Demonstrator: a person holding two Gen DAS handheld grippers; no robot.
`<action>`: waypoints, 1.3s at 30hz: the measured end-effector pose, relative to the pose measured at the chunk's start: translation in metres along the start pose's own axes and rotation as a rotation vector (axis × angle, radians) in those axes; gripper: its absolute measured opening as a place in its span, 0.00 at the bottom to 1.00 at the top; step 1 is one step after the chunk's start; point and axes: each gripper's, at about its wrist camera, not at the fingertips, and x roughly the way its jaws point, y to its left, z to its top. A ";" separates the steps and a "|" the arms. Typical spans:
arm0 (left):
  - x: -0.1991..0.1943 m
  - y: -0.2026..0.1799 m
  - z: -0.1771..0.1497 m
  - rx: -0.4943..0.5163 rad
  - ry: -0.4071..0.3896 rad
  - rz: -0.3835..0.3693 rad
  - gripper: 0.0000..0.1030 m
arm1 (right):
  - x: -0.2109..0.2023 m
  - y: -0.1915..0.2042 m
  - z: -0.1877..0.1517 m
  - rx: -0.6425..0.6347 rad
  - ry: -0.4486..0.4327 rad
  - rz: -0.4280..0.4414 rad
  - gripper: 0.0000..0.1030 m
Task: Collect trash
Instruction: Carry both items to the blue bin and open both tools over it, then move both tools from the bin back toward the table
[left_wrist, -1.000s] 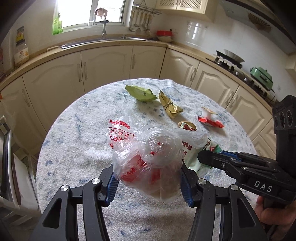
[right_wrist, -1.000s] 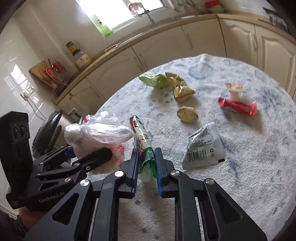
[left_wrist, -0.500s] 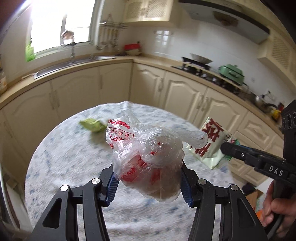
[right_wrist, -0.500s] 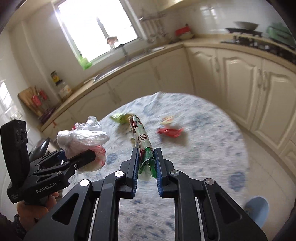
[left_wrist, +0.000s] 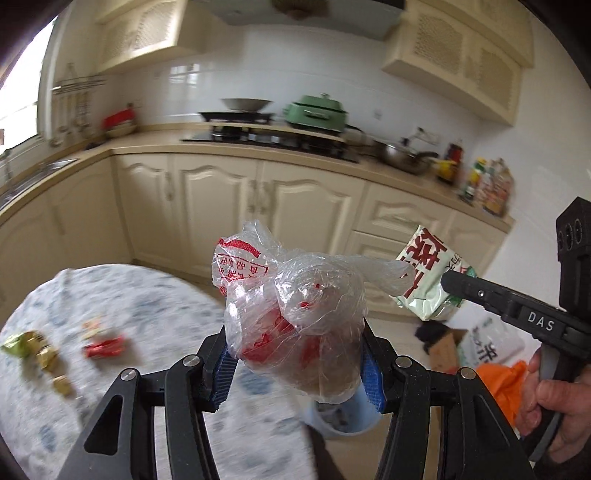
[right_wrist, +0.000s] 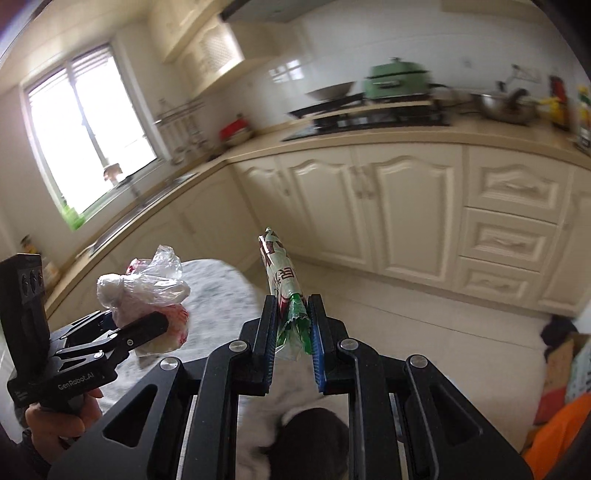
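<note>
My left gripper (left_wrist: 297, 363) is shut on a crumpled clear plastic bag (left_wrist: 291, 314) with red print, held in the air past the table's right edge; it also shows in the right wrist view (right_wrist: 144, 291). My right gripper (right_wrist: 291, 332) is shut on a green and white snack wrapper (right_wrist: 282, 280), also seen from the left wrist view (left_wrist: 430, 280). A blue bin (left_wrist: 343, 417) shows on the floor just below the held bag. Red (left_wrist: 105, 345) and gold wrappers (left_wrist: 42, 354) lie on the round table (left_wrist: 155, 314) at the left.
Cream kitchen cabinets (left_wrist: 258, 203) and a counter with a stove and green pot (left_wrist: 317, 114) stand ahead. An orange bag (left_wrist: 502, 384) and a cardboard box (left_wrist: 443, 347) sit on the floor at the right.
Both grippers have swung right, away from the table toward the cabinets and floor, each still holding its trash. The table has slid to the left of both views and the bin has come into sight.
</note>
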 end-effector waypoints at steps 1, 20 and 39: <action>0.014 -0.014 0.003 0.018 0.016 -0.026 0.51 | -0.004 -0.015 -0.001 0.017 -0.001 -0.021 0.16; 0.276 -0.138 0.025 0.170 0.456 -0.192 0.53 | 0.063 -0.219 -0.065 0.332 0.176 -0.231 0.19; 0.262 -0.124 0.032 0.194 0.405 -0.033 0.98 | 0.064 -0.225 -0.088 0.425 0.185 -0.281 0.96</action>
